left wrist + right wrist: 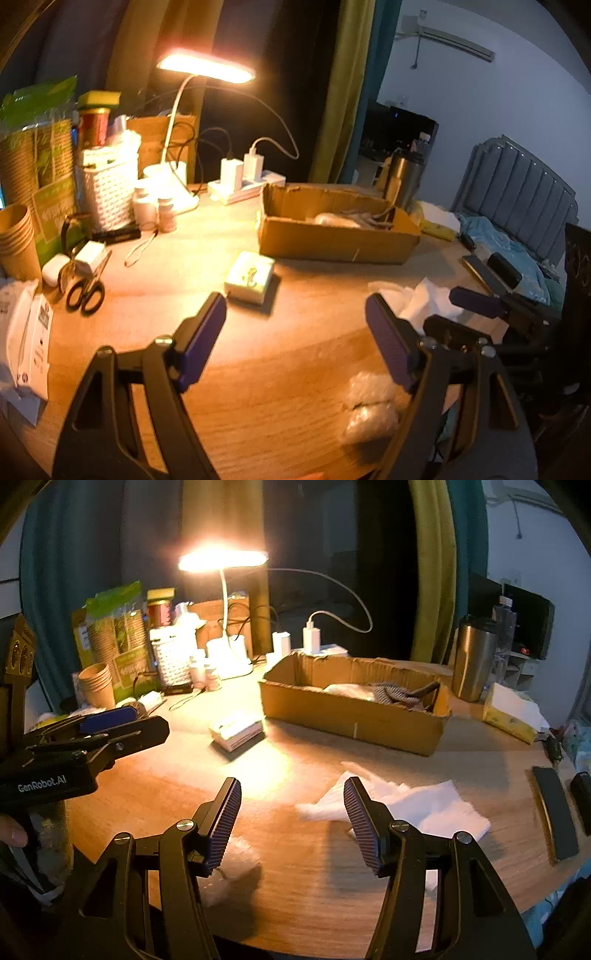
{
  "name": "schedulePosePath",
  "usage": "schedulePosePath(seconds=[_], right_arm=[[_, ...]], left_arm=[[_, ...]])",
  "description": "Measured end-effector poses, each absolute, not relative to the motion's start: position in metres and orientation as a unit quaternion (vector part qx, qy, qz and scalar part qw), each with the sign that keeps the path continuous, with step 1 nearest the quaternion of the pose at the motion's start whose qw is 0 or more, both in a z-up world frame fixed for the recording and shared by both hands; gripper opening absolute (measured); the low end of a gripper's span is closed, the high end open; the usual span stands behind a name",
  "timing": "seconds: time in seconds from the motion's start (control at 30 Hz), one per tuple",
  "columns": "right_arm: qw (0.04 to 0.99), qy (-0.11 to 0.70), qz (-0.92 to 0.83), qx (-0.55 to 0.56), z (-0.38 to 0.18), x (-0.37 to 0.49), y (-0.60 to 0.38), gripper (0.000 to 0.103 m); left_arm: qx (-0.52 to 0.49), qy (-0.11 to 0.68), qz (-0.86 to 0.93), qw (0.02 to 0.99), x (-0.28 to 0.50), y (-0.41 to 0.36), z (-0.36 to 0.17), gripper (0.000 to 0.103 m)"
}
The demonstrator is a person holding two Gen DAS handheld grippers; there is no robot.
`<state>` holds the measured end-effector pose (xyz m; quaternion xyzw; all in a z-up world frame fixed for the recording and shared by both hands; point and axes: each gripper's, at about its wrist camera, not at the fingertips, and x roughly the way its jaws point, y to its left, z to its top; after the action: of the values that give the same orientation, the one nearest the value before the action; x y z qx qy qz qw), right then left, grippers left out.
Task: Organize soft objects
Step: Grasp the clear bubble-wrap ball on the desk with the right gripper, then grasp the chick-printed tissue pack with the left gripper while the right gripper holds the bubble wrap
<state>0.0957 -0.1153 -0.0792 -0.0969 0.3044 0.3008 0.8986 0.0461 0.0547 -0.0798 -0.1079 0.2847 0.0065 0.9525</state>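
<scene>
Left gripper (295, 328) open, empty, low centre above counter (295, 387) | right gripper (291, 808) open, empty, low centre | white tissue (406, 805) flat on counter, centre right | cardboard box (351, 716) behind it, upper centre, cloth (391, 694) inside | lamp (223, 560) lit, top

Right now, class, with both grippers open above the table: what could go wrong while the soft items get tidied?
1. The white tissue sheets lie loosely overlapped; the right gripper might lift only one.
2. The bubble wrap sits near the table's front edge and could be nudged off.
3. The cardboard box already holds fabric, so additions may spill.
</scene>
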Motion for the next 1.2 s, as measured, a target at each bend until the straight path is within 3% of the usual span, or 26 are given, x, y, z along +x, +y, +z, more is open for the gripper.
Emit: schedulePosePath(seconds=[0.77,1.2], right_arm=[[0.84,0.389,0.351,-0.139,-0.136,0.071,-0.068,0.061],[0.833,0.396,0.358,-0.149,-0.14,0.092,-0.058,0.053]], left_arm=[[-0.131,0.328,0.03,0.935,0.028,0.074,-0.118,0.079],[-0.135,0.344,0.032,0.929,0.048,0.079,-0.124,0.079]])
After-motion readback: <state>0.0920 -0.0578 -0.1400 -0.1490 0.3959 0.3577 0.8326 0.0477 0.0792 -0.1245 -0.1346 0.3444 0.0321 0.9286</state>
